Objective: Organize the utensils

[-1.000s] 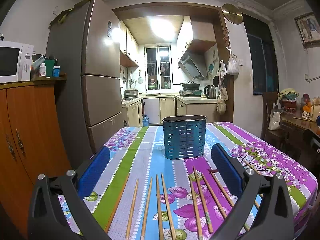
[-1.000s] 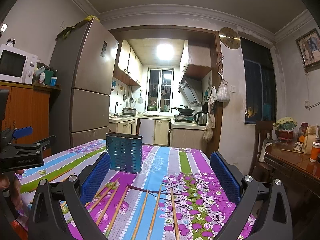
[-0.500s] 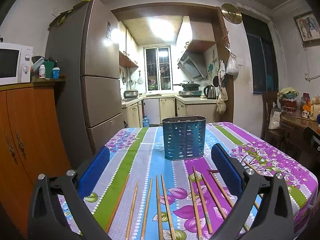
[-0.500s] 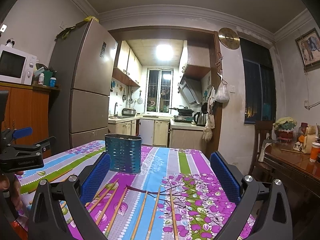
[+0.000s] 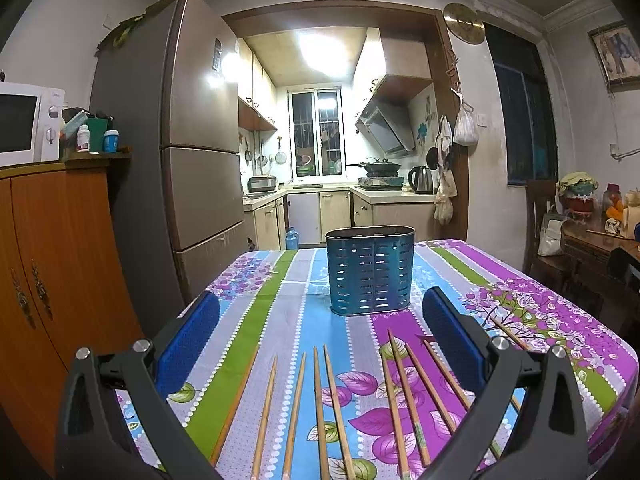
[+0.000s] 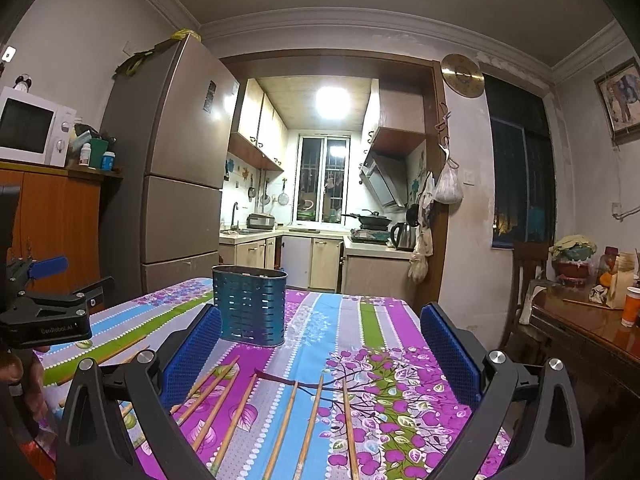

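Chopsticks (image 5: 320, 412) lie loose on the surface (image 5: 280, 320), fanned out in a row under both hand-held grippers — none lifted yet. In the left wrist view they sit at 6 o'clock, tips pointing away toward 12. In the right wrist view another part of the row shows at 6 to 7 o'clock.

Handling, as I judge it: thin wooden sticks, light and stiff, round enough to roll on the cloth. They lie flat against the surface, so there is little to get under. Best hold looks to be across the shaft near mid-length, pads square to the stick; a pinch near a tip would let it swing. Neighbours lie close, some pairs nearly touching, so one stick may drag another.

Left hand-held gripper (image 5: 320, 332): jaws spread wide, nothing between the blue pads. Right hand-held gripper (image 6: 320, 340): likewise spread, holding nothing. Both hover above the sticks.

Container — a blue slotted holder (image 5: 370, 272) stands upright at 12 o'clock in the left view, well beyond the stick tips; at 11 o'clock in the right view. Its rim is open. From these low angles I cannot see inside; nothing pokes above the rim, so it is likely empty. It looks light and could tip if knocked.
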The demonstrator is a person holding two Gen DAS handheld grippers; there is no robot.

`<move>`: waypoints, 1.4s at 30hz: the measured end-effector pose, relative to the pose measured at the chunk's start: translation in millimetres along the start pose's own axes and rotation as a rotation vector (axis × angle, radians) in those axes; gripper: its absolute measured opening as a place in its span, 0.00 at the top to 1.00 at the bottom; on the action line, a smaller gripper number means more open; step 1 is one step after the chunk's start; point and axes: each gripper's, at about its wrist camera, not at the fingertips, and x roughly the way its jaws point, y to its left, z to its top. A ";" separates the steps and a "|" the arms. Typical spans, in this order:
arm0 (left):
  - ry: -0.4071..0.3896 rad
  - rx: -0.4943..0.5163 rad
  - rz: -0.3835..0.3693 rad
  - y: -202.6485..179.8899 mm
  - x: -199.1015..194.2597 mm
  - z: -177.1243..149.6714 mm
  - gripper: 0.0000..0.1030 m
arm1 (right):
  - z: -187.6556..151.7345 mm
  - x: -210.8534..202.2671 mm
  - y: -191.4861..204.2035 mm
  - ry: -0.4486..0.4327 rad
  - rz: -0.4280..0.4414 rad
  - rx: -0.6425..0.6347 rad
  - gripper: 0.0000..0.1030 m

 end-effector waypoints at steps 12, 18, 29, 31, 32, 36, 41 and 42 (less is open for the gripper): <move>0.103 0.002 0.104 76.6 -15.8 -38.8 0.05 | -72.3 -8.2 10.3 0.396 0.139 0.050 0.56; 0.223 -0.004 0.129 104.3 -35.8 -88.1 0.05 | -119.2 3.0 27.8 0.522 0.158 0.063 0.71; 0.302 0.035 -0.023 77.9 -25.1 -123.9 0.09 | -122.0 14.6 41.5 0.508 0.156 0.016 0.71; 0.311 0.036 -0.035 75.1 -21.9 -129.6 0.17 | -122.8 14.5 41.5 0.506 0.157 0.019 0.71; 0.313 0.033 -0.040 75.4 -20.4 -131.7 0.23 | -122.6 14.1 40.5 0.506 0.159 0.020 0.71; 0.328 -0.007 -0.099 81.8 -18.1 -137.9 0.51 | -122.9 14.1 39.5 0.502 0.160 0.020 0.72; 0.319 0.033 -0.114 71.1 -22.4 -140.6 0.66 | -122.2 13.7 38.4 0.503 0.162 0.015 0.72; 0.326 0.038 -0.113 70.3 -22.1 -142.1 0.69 | -122.4 13.4 39.0 0.503 0.162 0.014 0.72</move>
